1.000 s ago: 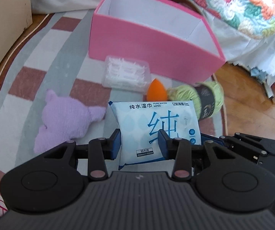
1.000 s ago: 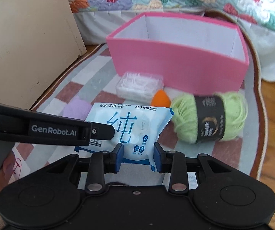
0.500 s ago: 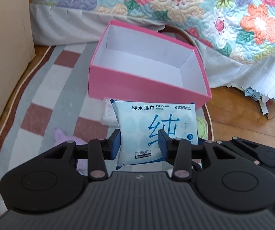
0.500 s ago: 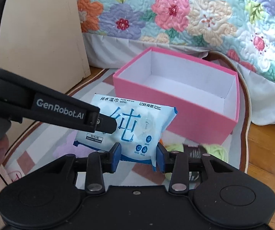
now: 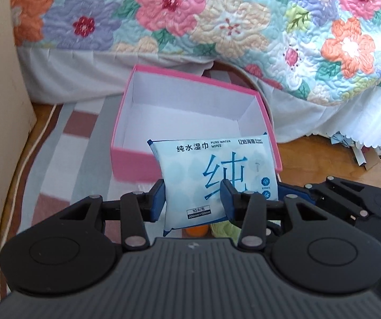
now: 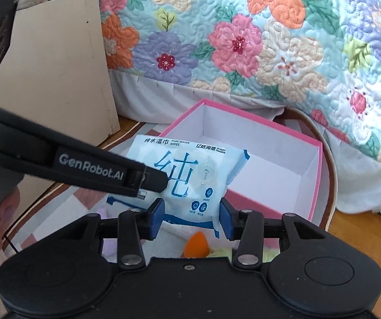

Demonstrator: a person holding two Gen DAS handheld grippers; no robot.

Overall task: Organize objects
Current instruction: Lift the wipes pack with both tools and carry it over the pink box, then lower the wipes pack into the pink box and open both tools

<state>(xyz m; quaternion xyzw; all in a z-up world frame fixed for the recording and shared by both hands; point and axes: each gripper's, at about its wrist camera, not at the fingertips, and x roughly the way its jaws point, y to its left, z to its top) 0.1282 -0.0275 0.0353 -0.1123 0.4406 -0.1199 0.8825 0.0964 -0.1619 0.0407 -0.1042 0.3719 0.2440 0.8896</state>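
Left wrist view: both hand-held grippers pinch the blue-white plastic wipes pack, now lifted toward the pink cardboard box; drop-off nears.

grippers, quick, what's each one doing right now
Left gripper: closed on the wet wipes pack.
Right gripper: closed on the same wet wipes pack, held above the near edge of the pink box.

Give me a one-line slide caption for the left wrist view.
Both grippers, left gripper foremost, hold a wet wipes pack before the empty pink box.
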